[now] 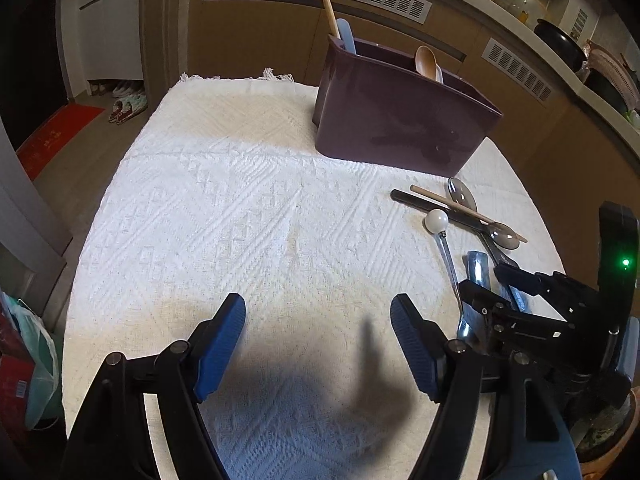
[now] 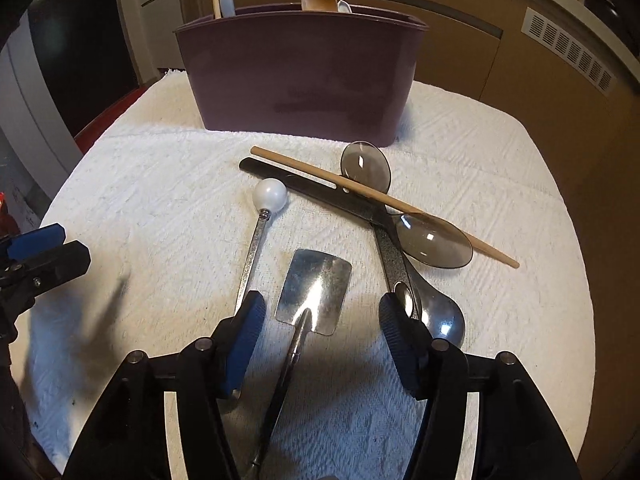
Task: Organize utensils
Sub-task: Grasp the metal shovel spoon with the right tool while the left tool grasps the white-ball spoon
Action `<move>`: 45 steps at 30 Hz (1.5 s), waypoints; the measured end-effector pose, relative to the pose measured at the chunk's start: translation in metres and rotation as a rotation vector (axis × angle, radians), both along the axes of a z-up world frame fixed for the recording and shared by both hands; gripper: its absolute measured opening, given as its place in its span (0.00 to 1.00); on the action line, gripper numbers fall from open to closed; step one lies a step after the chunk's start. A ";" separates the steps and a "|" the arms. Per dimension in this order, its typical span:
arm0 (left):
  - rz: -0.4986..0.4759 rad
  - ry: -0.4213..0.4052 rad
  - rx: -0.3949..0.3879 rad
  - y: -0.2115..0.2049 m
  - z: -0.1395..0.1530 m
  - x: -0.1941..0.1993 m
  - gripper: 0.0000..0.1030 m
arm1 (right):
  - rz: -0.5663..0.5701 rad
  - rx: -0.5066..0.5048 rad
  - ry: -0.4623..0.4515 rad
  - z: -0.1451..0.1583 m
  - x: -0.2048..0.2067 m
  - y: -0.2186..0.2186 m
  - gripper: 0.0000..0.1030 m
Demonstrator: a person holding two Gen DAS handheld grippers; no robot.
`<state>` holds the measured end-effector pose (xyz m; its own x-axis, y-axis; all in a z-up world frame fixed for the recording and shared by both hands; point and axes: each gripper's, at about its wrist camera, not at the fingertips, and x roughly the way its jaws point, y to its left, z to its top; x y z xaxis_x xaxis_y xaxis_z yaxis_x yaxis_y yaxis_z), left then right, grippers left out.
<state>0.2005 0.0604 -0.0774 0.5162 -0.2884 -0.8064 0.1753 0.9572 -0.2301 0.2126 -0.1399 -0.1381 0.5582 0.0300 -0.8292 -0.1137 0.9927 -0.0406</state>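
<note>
A few utensils already stand in the purple bin (image 2: 300,76), but several lie on the desk (image 2: 500,184). Both claws are spread and empty: the right claw (image 2: 320,320) straddles the metal spatula (image 2: 314,292), the left claw (image 1: 318,320) hangs over bare cloth.

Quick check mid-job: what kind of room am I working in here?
Most likely a home kitchen or dining area: a cloth-covered table, a purple utensil caddy with spoons, and a counter holding pots above vented cabinets. Shoes and a red mat suggest an entryway nearby.
</note>
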 end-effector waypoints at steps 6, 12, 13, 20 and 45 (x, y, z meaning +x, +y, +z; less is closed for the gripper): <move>-0.005 -0.005 0.003 -0.002 0.002 -0.003 0.70 | 0.056 0.007 -0.009 0.001 0.003 0.011 0.34; -0.001 0.008 0.009 -0.002 0.002 -0.003 0.70 | 0.082 0.020 0.002 0.006 -0.009 0.004 0.33; -0.006 0.009 0.009 -0.003 0.002 -0.004 0.70 | 0.084 0.024 -0.003 0.009 -0.014 0.001 0.33; -0.081 0.017 0.026 -0.032 0.011 -0.006 0.69 | 0.023 0.043 -0.052 0.030 -0.034 -0.041 0.33; -0.123 0.072 0.265 -0.156 -0.018 0.085 0.43 | -0.106 0.182 -0.114 -0.003 -0.054 -0.131 0.33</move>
